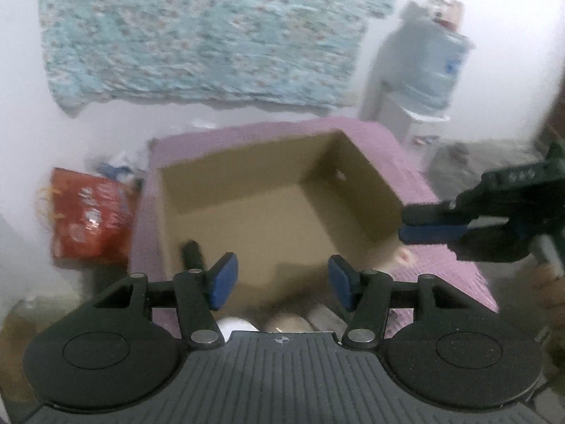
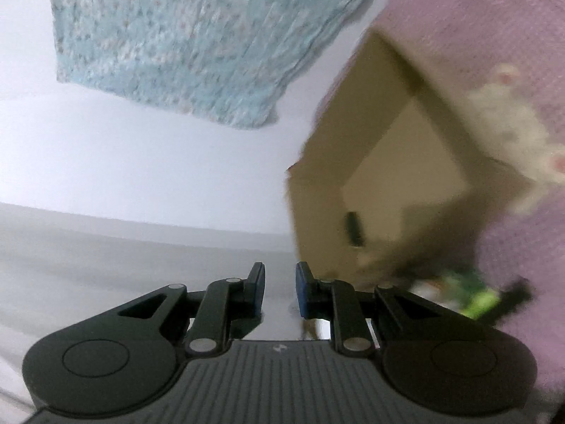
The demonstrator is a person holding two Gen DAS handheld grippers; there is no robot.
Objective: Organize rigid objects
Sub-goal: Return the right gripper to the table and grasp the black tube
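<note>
With 1 dark object (image 1: 192,252) in the cardboard box (image 1: 363,190), the empty left gripper (image 1: 282,281), fingers wide apart, should drop squarely onto an item at the purple table (image 1: 416,183)'s near edge, while the right gripper (image 2: 280,291), nearly closed on nothing, keeps clear.

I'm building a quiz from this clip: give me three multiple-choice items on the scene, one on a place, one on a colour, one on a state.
1. What does the box sit on?
A. purple cloth
B. bare floor
C. a shelf

2. What colour are the left gripper pads?
A. red
B. blue
C. white

3. How are the left gripper's jaws?
A. clamped on the box
C. holding a bottle
B. open, holding nothing

Key: 1 A, purple cloth shows around the box; 2 B, both pads look blue; 3 B, a wide gap lies between the pads with nothing in it.
</note>
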